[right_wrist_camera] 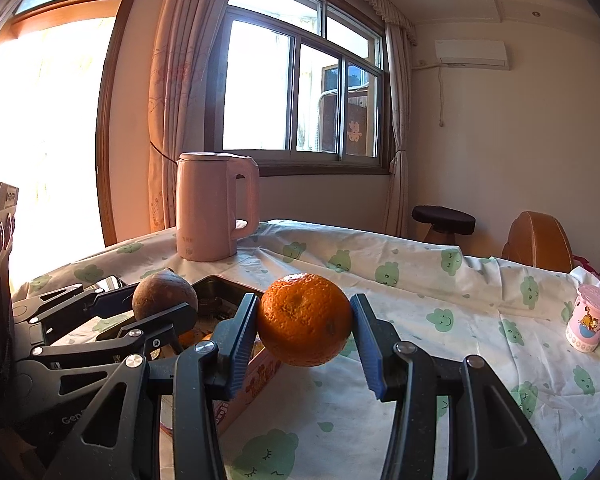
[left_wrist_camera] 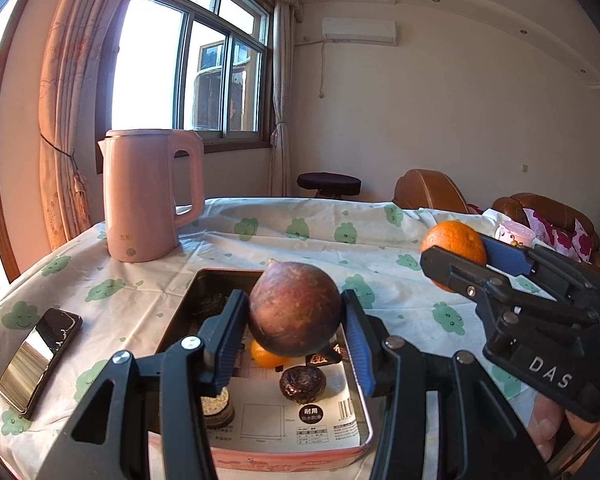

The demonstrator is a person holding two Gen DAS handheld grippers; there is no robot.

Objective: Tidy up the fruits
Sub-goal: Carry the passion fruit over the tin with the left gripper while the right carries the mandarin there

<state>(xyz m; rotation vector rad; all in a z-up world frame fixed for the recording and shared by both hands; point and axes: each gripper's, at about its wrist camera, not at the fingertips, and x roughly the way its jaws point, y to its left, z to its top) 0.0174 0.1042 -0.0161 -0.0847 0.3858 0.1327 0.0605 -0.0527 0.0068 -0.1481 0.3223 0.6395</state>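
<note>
A dark purple-brown fruit (left_wrist_camera: 295, 309), round with a small point on top, sits clamped between the blue pads of the left gripper (left_wrist_camera: 296, 336), lifted clear of everything below it. Directly beneath and just ahead of those fingers lies an open tray (left_wrist_camera: 356, 404) with a pink rim, and in it rest a small orange fruit (left_wrist_camera: 265, 356), a dark wrinkled fruit (left_wrist_camera: 302, 384) and a round thing half hidden by the left finger. The right gripper (right_wrist_camera: 305, 330) is clamped on an orange (right_wrist_camera: 305, 319), also held in the air, with the patterned tablecloth (right_wrist_camera: 420, 300) under it and the tray off to its left and a little below.

Both fruits look carried rather than freshly picked, so the step in hand seems to be bringing them to the tray. The purple fruit is already over it; the orange hangs just outside the rim.

Next, the left gripper probably needs to lower until the fruit nears the tray floor, choosing a bare patch to the right of the fruits already there, then part its pads gently so the round fruit does not roll. The right gripper would have to shift left over the rim first.

Farther ahead of both grippers stands a pink kettle (left_wrist_camera: 148, 196); a phone (left_wrist_camera: 40, 360) lies left of the left gripper, and a small pink cup (right_wrist_camera: 590, 318) stands well right of the right one.
</note>
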